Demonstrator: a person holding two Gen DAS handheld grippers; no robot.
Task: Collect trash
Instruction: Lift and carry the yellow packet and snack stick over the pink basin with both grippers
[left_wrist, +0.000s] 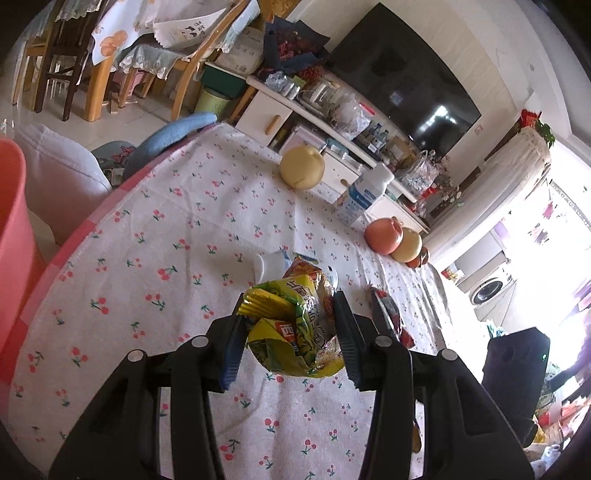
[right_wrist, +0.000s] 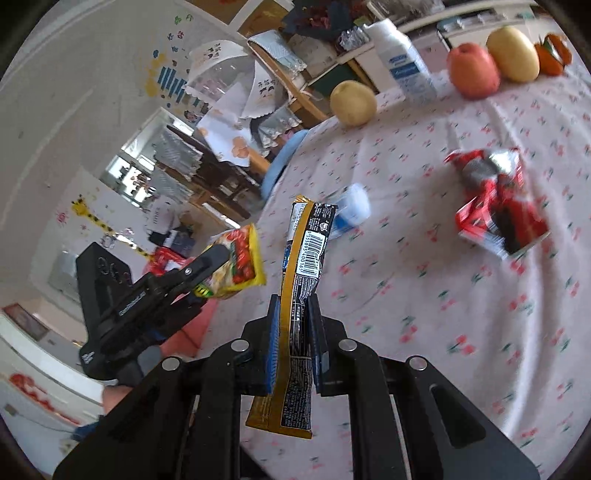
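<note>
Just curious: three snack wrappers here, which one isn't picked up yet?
The red wrapper, lying loose on the tablecloth; the yellow wrapper and black-and-gold wrapper are each clamped in a gripper.
</note>
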